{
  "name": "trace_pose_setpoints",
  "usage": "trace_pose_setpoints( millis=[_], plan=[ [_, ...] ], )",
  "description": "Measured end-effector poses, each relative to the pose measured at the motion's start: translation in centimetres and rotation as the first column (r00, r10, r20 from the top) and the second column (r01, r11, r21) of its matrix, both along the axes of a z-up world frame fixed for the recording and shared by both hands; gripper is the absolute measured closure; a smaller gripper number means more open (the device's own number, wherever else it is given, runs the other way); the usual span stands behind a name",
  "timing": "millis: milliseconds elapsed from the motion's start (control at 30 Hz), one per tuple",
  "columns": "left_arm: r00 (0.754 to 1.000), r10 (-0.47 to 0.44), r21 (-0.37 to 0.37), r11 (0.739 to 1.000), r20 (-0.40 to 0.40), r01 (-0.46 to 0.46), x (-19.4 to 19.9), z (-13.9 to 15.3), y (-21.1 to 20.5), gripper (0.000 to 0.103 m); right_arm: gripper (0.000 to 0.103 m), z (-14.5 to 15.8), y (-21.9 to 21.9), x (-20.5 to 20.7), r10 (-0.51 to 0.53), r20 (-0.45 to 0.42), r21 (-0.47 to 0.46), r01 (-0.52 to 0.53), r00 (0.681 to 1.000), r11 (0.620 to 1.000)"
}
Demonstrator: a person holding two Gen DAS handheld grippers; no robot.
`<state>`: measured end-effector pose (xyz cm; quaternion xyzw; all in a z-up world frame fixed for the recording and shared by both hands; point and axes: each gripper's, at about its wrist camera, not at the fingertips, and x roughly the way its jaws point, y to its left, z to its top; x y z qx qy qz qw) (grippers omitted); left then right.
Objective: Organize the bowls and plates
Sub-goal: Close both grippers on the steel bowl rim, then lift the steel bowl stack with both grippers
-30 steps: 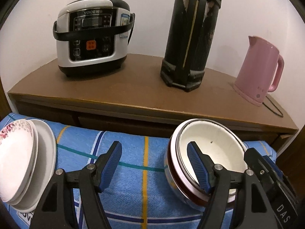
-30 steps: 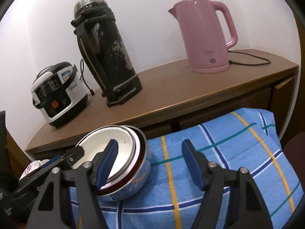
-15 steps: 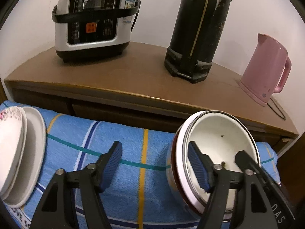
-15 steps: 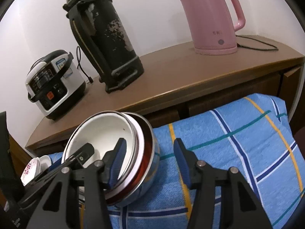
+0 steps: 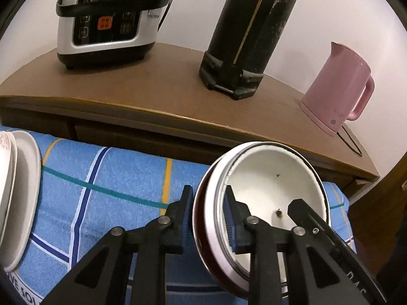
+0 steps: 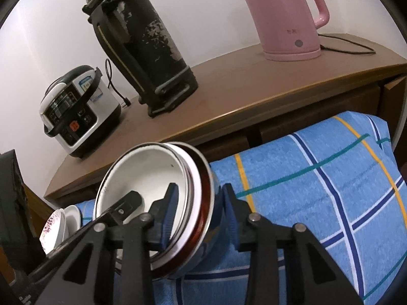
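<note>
Behind: brown sideboard (image 5: 157, 96), then blue checked cloth (image 5: 114, 178); on it, tilted, nested bowls (image 5: 267, 183), plates (image 5: 23, 178) far left; left claw (image 5: 207, 216) and right claw (image 6: 198, 203) each pinching opposite rims; best lifted together, level, evenly squeezed, avoiding slip
</note>
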<state>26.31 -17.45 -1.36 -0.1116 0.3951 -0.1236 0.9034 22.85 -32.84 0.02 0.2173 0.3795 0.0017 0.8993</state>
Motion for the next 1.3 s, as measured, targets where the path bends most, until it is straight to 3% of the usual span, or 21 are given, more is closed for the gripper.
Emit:
trace_pose_setpoints(
  millis=[100,233,533,567,667,1300],
  plan=[
    [1.0,0.007,-0.016,1.0,0.002,-0.007,-0.4,0.6,0.6,0.066,0.071,0.3,-0.5,-0.4,0.006,0.0,0.031,-0.006,1.0,1.0],
    [1.0,0.019,0.033,0.999,0.023,-0.02,-0.3,0.5,0.4,0.062,0.069,0.8,-0.6,-0.7,-0.008,0.022,0.006,0.008,1.0,1.0],
    [1.0,0.019,0.002,1.0,0.01,-0.019,0.5,-0.5,0.4,0.062,0.068,0.3,-0.7,-0.4,0.004,0.007,0.01,-0.004,1.0,1.0],
    [1.0,0.02,-0.006,1.0,0.011,-0.02,0.5,-0.6,0.5,0.062,0.068,0.3,-0.7,-0.4,0.004,0.006,0.01,-0.005,1.0,1.0],
    [1.0,0.002,-0.042,0.999,0.011,-0.001,0.5,-0.6,0.5,0.077,0.069,0.4,-0.5,-0.3,0.006,0.007,-0.004,-0.006,1.0,1.0],
    [0.999,0.007,0.052,0.999,0.034,-0.009,-1.4,-0.4,-0.3,0.077,0.072,0.5,-0.2,-1.7,-0.023,-0.01,0.0,0.023,1.0,1.0]
  ],
)
